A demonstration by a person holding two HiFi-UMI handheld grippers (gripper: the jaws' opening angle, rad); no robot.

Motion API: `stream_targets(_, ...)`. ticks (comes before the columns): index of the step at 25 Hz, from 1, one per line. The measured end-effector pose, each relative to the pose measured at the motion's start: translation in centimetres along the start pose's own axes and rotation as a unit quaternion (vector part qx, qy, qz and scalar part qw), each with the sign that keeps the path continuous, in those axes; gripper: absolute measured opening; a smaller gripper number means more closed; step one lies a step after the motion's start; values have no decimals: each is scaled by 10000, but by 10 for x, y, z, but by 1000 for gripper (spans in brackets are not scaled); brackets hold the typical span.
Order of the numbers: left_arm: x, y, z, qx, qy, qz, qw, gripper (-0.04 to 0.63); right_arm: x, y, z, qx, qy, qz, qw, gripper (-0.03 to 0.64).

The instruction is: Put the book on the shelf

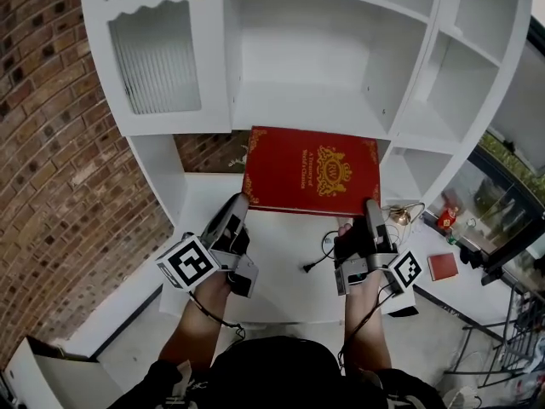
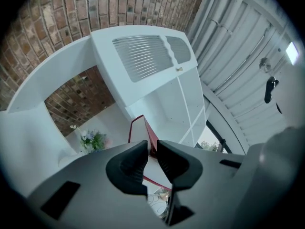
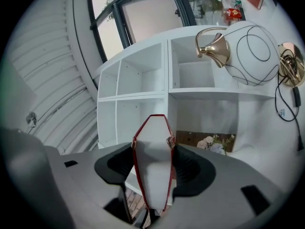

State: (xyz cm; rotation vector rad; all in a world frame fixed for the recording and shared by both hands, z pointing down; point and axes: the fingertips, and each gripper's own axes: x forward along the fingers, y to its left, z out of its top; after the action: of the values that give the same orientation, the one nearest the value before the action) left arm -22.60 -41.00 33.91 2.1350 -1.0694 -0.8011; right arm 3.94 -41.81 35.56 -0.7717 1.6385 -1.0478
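**Hand-held grippers: two-point hold on the book, shelf bay ahead**

Near side: the left hand-held gripper [image 1: 241, 201] takes the near left corner of the book [image 1: 311, 170]. In the left gripper view its jaws stand narrow, almost together, with a thin red edge of the book [image 2: 137, 130] pinched between the pads. The right hand-held gripper [image 1: 372, 204] takes the near right corner. In the right gripper view its jaws stand wide and clamp the full thickness of the book [image 3: 152, 142], with the white page block between the pads.

Both grips sit on the same near long edge, so neither hand is clearly nearer the shelf. The book lies cover up and roughly flat, raised clear of the white bench [image 1: 281, 271] below it. Its long axis runs left to right, across the line along which both jaw pairs point, and its body reaches away from the jaws.

Beyond the far long edge stands the shelf [image 1: 400, 75]. Its wide middle bay [image 1: 306, 109] shows nothing inside. In the head view the far edge of the book overlaps the bay's front lip; contact cannot be determined.

Judgement: the coming move calls for both hands to advance together, keeping the long axis parallel to the bay front. The bay looks wider than the book. The narrow left pinch is the weaker hold, so that corner may sag.
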Motion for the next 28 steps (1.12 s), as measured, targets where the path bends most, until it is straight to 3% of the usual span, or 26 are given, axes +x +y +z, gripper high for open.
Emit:
stream_targets(3,4,-3,11,144,-98,3,9998,74,13,6,-1,1,46,137,9999,259)
stream_targets(6,16,-8,23,221,-230,-226,9992,75,28,9,1,-51,75,190,9998,260)
stream_targets(23,82,-8,52,761,-478,-93,9959,74,110,-2,36,113,-180,-87,9997,262)
stream_targets(28,95,-4,57,808,-523,-43,9954,74,124,-5,43,-388,-339,-335,9981,273)
